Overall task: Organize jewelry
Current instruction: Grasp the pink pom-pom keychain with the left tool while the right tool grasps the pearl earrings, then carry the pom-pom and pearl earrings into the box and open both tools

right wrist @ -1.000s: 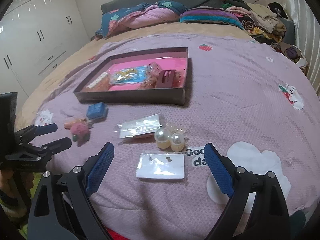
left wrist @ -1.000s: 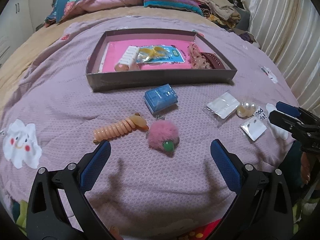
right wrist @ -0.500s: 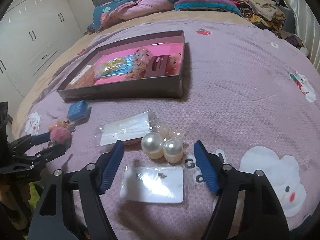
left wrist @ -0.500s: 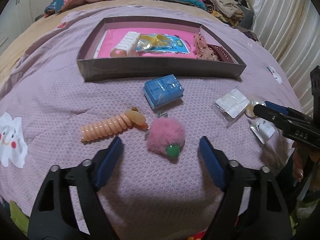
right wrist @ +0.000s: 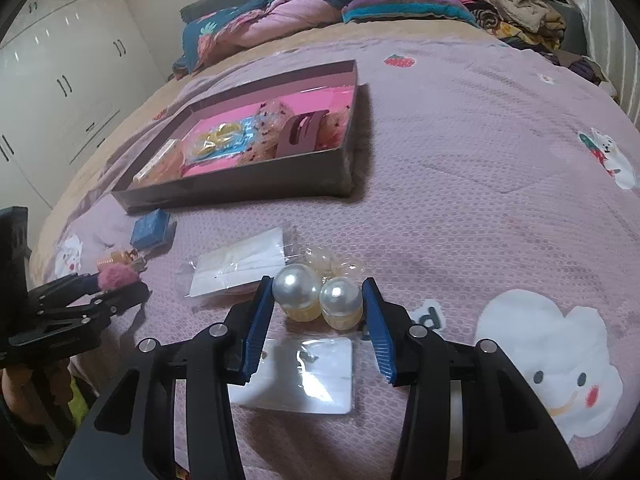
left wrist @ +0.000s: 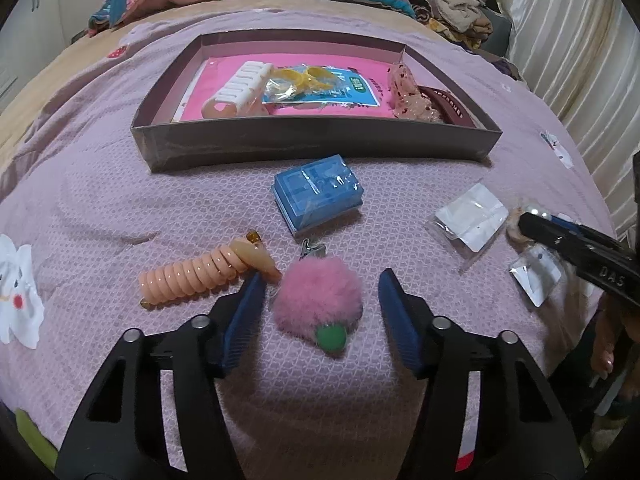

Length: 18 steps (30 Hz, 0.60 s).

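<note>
A pink fluffy pompom clip [left wrist: 318,302] with a green dot lies on the purple bedspread between the blue pads of my open left gripper [left wrist: 320,280]. A peach spiral hair tie [left wrist: 200,276] lies just left of it, a blue plastic box [left wrist: 318,196] behind. My open right gripper [right wrist: 318,292] straddles a pair of large pearl ornaments [right wrist: 316,296]; a white earring card [right wrist: 304,376] lies under it. The dark tray [left wrist: 316,142] with a pink lining holds a white claw clip, yellow rings in a blue packet and a dotted scrunchie.
A clear packet with a white card [right wrist: 244,266] lies left of the pearls, also in the left wrist view [left wrist: 470,220]. Pillows and piled clothes line the far side of the bed [right wrist: 360,12]. White wardrobes [right wrist: 60,92] stand at left.
Both grippers moved forward and down and narrowed: the left now brackets the pink pompom, the right brackets the pearls.
</note>
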### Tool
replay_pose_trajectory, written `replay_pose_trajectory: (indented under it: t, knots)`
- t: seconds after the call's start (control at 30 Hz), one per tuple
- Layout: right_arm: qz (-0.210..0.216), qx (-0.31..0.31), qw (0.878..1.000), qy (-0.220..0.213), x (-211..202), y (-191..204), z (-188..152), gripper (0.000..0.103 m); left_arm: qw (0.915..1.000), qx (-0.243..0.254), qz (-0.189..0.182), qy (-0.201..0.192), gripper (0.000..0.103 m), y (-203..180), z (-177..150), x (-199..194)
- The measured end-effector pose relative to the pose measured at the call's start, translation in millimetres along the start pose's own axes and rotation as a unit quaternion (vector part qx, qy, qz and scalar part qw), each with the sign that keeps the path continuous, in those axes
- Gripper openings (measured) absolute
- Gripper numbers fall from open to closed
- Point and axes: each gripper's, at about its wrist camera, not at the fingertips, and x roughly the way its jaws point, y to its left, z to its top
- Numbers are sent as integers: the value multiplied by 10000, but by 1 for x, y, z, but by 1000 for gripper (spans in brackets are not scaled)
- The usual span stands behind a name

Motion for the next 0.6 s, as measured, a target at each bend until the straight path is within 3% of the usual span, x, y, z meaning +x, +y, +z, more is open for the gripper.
replay_pose_trajectory:
  t: [0.07, 0.13, 0.6]
  knots:
    - [6, 49, 9999, -89, -6, -3, 1, 44, 10000, 39, 50, -5, 36, -2, 0, 1]
    - [22, 73, 9998, -156, -11, -4, 1, 44, 10000, 63, 74, -14, 30, -3, 0, 0]
    - [326, -15, 9976, -610, -54, 11, 8, 44, 9986, 64, -363, -383, 28, -14, 13, -37]
